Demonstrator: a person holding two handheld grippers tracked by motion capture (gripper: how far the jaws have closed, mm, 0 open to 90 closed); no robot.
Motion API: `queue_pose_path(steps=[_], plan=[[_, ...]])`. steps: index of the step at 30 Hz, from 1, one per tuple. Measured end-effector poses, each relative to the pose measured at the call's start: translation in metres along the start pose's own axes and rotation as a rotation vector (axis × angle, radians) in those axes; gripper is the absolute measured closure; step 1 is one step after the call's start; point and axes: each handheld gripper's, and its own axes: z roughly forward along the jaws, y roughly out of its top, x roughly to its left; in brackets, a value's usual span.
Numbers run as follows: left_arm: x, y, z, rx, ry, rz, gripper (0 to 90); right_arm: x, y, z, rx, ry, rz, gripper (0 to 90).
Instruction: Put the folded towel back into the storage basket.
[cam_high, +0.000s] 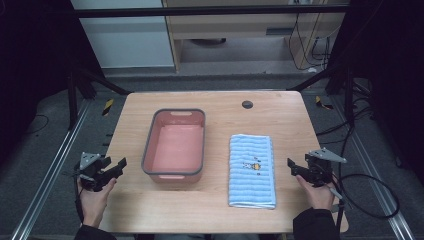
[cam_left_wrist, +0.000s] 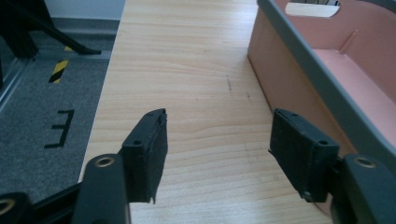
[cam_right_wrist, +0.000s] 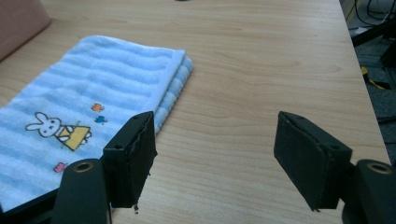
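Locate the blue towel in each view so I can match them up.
High view: blue towel lies right of centre, beside the pink tub.
Left gripper view: not in it.
Right gripper view: towel at left, just beyond the left finger.
Shared landmark: the wooden table.

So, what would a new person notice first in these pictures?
Probably the pink bin, empty, standing left of the table's middle. Next to it, on its right, a folded blue striped towel with a small rabbit picture lies flat. The left gripper and the right gripper wait at the two table edges, both open and holding nothing.
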Motion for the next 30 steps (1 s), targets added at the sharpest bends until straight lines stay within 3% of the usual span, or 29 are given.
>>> queue_pose_path(steps=[4, 13, 26, 30], plan=[[-0.004, 0.004, -0.003, 0.004, -0.034, -0.001, 30.6, 0.002, 0.003, -0.005, -0.018, 0.015, 0.014, 31.7], [-0.014, 0.015, -0.017, -0.034, -0.054, 0.019, 29.1, 0.008, 0.011, -0.015, -0.053, 0.019, -0.009, 35.4], [-0.051, 0.028, -0.032, -0.089, -0.117, 0.098, 28.7, 0.012, 0.017, -0.018, -0.066, 0.024, -0.029, 35.5], [-0.059, 0.030, -0.036, -0.097, -0.144, 0.094, 28.8, 0.012, 0.018, -0.019, -0.070, 0.026, -0.028, 34.8]])
